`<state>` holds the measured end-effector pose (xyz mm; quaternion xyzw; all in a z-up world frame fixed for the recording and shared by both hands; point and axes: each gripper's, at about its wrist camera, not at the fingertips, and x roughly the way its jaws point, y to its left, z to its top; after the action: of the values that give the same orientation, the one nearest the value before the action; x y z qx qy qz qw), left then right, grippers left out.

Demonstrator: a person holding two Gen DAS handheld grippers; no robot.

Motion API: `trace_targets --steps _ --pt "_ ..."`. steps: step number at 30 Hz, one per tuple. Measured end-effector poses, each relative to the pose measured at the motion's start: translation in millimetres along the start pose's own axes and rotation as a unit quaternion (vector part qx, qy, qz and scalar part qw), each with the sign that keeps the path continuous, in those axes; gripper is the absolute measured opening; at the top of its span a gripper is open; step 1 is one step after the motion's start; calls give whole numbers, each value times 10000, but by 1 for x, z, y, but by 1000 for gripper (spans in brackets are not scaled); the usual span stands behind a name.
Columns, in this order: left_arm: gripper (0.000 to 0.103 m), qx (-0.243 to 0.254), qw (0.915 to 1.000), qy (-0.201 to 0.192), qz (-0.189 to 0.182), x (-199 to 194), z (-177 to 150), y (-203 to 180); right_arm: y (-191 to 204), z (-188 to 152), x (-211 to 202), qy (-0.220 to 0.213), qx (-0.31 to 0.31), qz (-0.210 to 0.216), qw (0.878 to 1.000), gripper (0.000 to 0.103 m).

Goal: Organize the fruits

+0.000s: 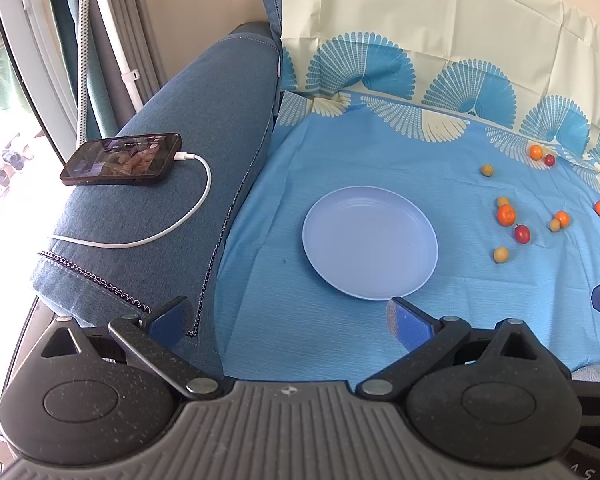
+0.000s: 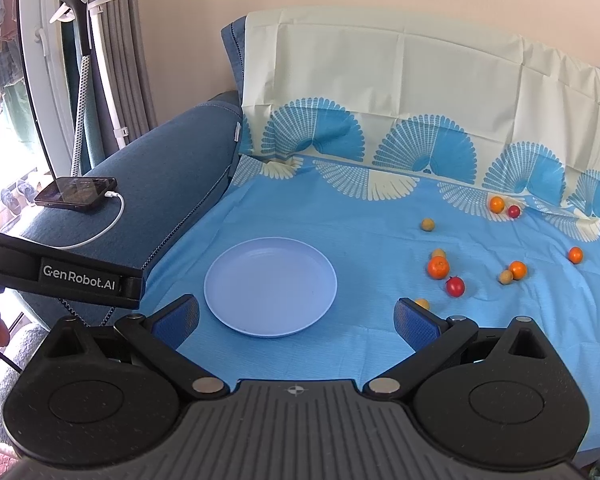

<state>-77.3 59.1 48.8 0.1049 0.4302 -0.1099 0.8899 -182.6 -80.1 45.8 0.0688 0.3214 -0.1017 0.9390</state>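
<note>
Fruits [image 2: 438,267] lie scattered right of the plate [image 2: 270,286]; both grippers [image 1: 288,320] [image 2: 296,320] gape, holding nothing.

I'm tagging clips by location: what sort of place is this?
Probably a home living room: a blue sofa draped with a cloth, a charging phone on its armrest, curtains by a window.

The one clear text is "GenRobot.AI", white letters on a black strap [image 2: 82,280] that crosses the right wrist view's lower left, just left of the pale blue plate [image 2: 270,286]. In the left wrist view, letters that look like "A S" stand on the dark body at the lower right corner, cut by the frame edge; the word cannot be read whole.
</note>
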Motion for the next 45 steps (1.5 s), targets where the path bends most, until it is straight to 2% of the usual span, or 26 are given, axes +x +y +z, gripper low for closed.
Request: trace_targets --steps 8,14,20,25,27,29,32,36,40,45 --pt "103 53 10000 72 4 3 0 -5 -8 0 1 -11 147 1 9999 103" --pt "103 159 9991 315 -214 15 4 -24 -40 -2 4 -92 523 -155 9985 103" --pt "103 606 9956 440 -556 35 10 -81 -116 -12 12 -214 1117 -867 9897 103" --pt "103 792 9881 764 -1073 79 19 -147 -196 -22 29 -206 1595 -1605 9738 103" --pt "103 836 9863 884 -1115 101 24 -172 -230 -24 40 -251 1681 -1857 9678 103" --pt "103 864 9851 935 -1158 123 29 -194 -267 -22 58 -275 1761 -2131 9606 103" --pt "103 936 9859 930 -1025 156 34 -229 -333 -14 92 -456 1976 -2404 9493 103" --pt "103 1169 9845 973 -872 200 37 -268 -424 -1 160 -475 2155 -2773 9351 102" --pt "103 1230 9824 1184 -758 239 41 -290 -499 5 233 -177 2415 -2757 9303 102" --pt "103 1260 9795 1459 -590 275 38 -300 -555 7 306 228 2629 -2854 9214 102"
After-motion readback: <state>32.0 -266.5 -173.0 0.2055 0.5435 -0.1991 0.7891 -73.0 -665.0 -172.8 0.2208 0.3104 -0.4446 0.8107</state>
